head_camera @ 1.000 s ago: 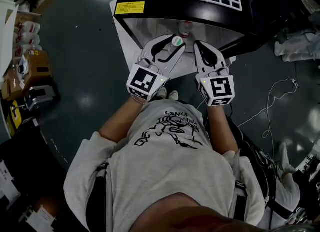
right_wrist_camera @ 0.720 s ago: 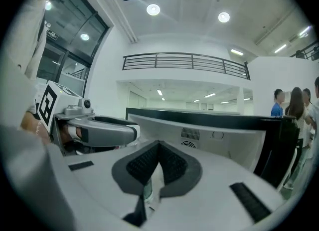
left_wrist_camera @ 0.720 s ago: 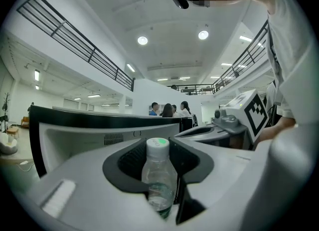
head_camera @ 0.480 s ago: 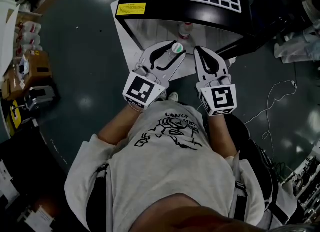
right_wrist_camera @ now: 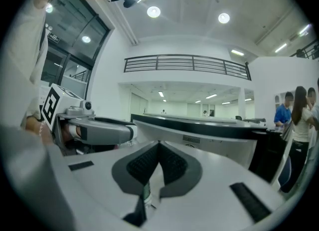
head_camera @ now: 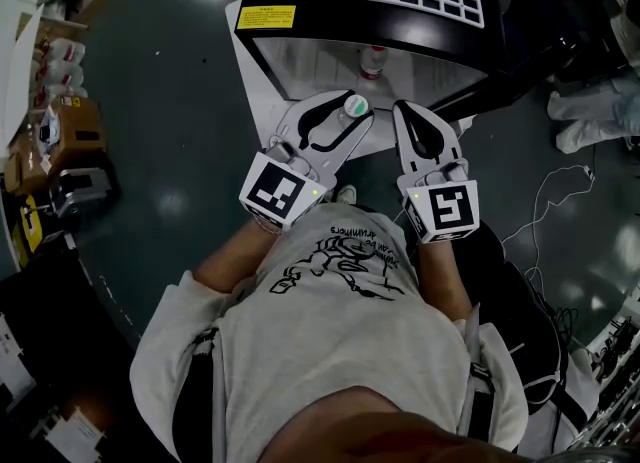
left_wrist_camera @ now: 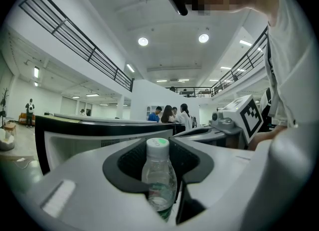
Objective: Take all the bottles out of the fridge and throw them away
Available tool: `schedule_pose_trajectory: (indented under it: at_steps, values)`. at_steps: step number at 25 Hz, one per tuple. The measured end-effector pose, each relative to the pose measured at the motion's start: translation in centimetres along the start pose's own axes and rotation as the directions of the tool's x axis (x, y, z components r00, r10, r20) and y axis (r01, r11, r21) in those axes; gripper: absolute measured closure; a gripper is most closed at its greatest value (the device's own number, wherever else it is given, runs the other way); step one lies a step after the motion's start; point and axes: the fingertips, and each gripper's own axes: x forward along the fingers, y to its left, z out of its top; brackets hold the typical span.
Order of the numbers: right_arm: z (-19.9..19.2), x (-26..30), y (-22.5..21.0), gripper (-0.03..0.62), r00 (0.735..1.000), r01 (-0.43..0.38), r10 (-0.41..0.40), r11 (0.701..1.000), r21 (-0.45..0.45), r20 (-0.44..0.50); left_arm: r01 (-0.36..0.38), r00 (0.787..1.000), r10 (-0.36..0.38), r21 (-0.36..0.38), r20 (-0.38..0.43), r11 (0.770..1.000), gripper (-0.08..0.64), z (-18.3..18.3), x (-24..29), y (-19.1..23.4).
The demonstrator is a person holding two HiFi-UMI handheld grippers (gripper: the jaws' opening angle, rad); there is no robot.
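Note:
A clear plastic bottle (head_camera: pixel 354 109) with a white, green-topped cap stands upright between the jaws of my left gripper (head_camera: pixel 342 101), which is shut on its body just in front of the open fridge (head_camera: pixel 360 13). In the left gripper view the bottle (left_wrist_camera: pixel 159 175) fills the gap between the dark pads (left_wrist_camera: pixel 130 161). My right gripper (head_camera: pixel 406 109) hangs beside it, shut, with nothing seen in it; its pads (right_wrist_camera: pixel 149 162) meet. A second bottle (head_camera: pixel 372 59) with a red label stands inside the fridge. A green-labelled sliver (right_wrist_camera: pixel 146 195) shows low through the right jaws' gap.
The fridge's black door (head_camera: pixel 500 86) swings out at the right. Boxes and shelves (head_camera: pixel 60 121) line the left. Cables (head_camera: pixel 545 201) trail over the dark floor on the right. Several people (left_wrist_camera: pixel 172 116) stand far off behind the fridge.
Both grippers have drawn back from the fridge toward the person and risen a little. The clear bottle has come out with the left gripper.

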Motion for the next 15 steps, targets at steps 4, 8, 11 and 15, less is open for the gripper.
schedule_pose_trajectory:
  at_steps: [4, 8, 11, 15]
  values:
    - [0.29, -0.43, 0.03, 0.584, 1.000, -0.005, 0.005, 1.000, 0.000, 0.000, -0.008, 1.000, 0.008, 0.003, -0.002, 1.000, 0.414, 0.37, -0.14, -0.40]
    - [0.59, -0.67, 0.03, 0.584, 1.000, -0.014, 0.014, 1.000, -0.001, 0.006, -0.005, 1.000, 0.005, 0.032, 0.023, 0.999, 0.414, 0.79, 0.03, -0.56]
    - [0.63, -0.66, 0.02, 0.584, 1.000, -0.022, 0.022, 1.000, -0.003, 0.011, -0.024, 1.000, 0.024, 0.008, 0.011, 1.000, 0.414, 0.74, 0.01, -0.56]
    - [0.62, -0.72, -0.03, 0.584, 0.999, -0.038, 0.038, 0.999, -0.002, 0.014, -0.039, 0.999, 0.039, -0.006, 0.011, 0.999, 0.414, 0.94, 0.01, -0.69]
